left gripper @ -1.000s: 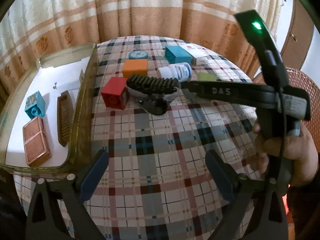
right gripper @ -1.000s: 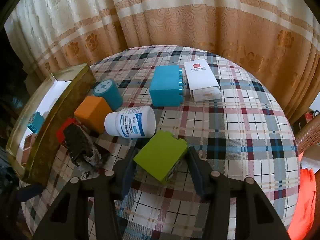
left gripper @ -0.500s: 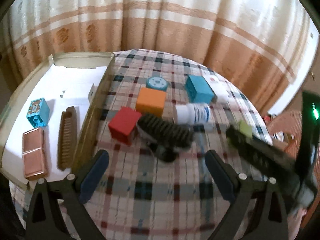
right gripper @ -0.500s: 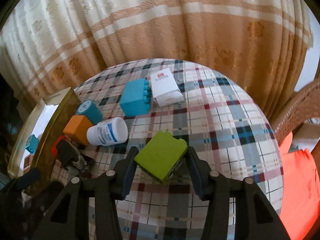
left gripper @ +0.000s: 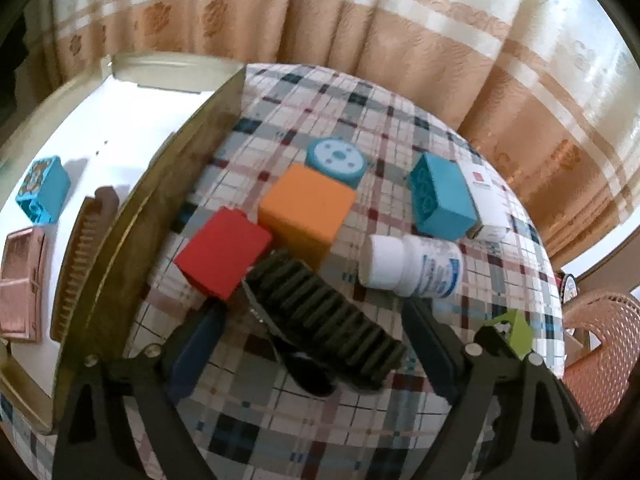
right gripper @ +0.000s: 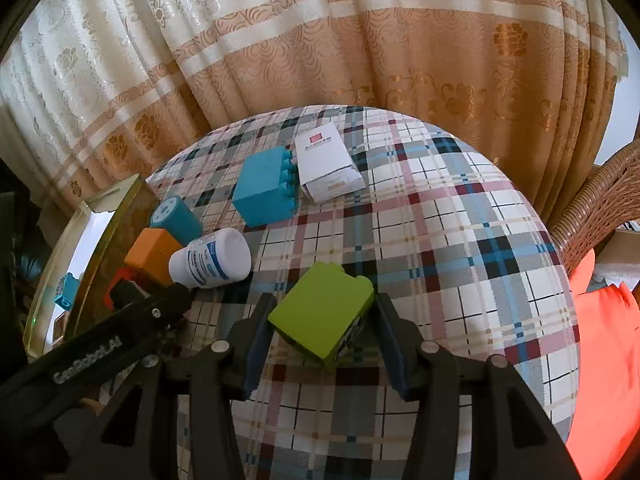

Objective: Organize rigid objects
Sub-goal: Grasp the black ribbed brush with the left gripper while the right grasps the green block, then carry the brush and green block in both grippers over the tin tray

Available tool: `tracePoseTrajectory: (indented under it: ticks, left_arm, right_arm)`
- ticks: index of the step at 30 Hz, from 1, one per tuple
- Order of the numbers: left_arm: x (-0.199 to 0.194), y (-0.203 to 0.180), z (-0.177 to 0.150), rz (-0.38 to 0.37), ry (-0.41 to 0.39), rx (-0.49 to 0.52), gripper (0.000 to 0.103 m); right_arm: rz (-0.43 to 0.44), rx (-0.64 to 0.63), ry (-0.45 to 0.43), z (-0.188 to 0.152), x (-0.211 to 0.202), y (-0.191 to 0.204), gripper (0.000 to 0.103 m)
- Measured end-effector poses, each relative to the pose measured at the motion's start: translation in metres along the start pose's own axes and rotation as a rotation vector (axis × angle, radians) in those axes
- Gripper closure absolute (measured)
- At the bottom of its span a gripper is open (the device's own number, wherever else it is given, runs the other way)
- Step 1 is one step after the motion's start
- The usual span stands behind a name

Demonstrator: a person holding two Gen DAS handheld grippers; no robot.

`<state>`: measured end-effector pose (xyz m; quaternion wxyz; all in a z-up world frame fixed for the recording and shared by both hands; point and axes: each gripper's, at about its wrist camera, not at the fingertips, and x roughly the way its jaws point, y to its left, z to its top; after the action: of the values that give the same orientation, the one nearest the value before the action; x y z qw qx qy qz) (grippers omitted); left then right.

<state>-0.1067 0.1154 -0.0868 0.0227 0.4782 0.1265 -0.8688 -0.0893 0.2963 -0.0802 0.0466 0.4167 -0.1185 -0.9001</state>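
Note:
A black ribbed brush (left gripper: 320, 320) lies on the checked tablecloth beside a red block (left gripper: 224, 256). My left gripper (left gripper: 314, 344) straddles the brush. Its jaws are closing, and the blue pads (left gripper: 196, 344) stand apart from the brush's ends. My right gripper (right gripper: 324, 340) is shut on a green block (right gripper: 320, 312), held just above the cloth. In the left wrist view that green block (left gripper: 516, 332) shows at the right edge. The left gripper's black body (right gripper: 120, 344) crosses the lower left of the right wrist view.
An orange block (left gripper: 306, 212), teal cylinder (left gripper: 336, 160), teal block (left gripper: 440, 196), white box (left gripper: 484, 196) and white pill bottle (left gripper: 412, 264) lie behind the brush. The gold-walled tray (left gripper: 192, 140) at left holds a small blue block (left gripper: 42, 192), brown comb (left gripper: 80, 264) and pink case (left gripper: 20, 280). A wicker chair (right gripper: 592, 208) stands at right.
My left gripper has rolled and moved in over the black brush, which now lies between its fingers. The right gripper still holds the green block, and the left gripper's body has come into its view.

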Motion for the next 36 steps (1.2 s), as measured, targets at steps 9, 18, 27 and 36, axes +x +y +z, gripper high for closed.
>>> tracePoseTrajectory:
  ticks: [9,18,27,36]
  left_arm:
    - [-0.005,-0.009,-0.012,-0.029,-0.028,0.220,0.049]
    - [-0.034,0.009,-0.031,-0.237,-0.057,0.320,0.050]
    - [-0.058,0.016,-0.041,-0.314,-0.085,0.377,0.066]
    - [-0.038,0.017,-0.046,-0.257,0.011,0.364,0.066]
  right_arm:
    - [-0.010,-0.009,0.002,0.000,-0.001,0.001,0.050]
    - [-0.017,-0.015,0.003,0.000,0.000,0.001,0.051]
    - [-0.044,-0.037,0.009,0.000,0.001,0.006,0.051]
    - [-0.081,-0.066,0.018,0.001,0.003,0.011,0.050]
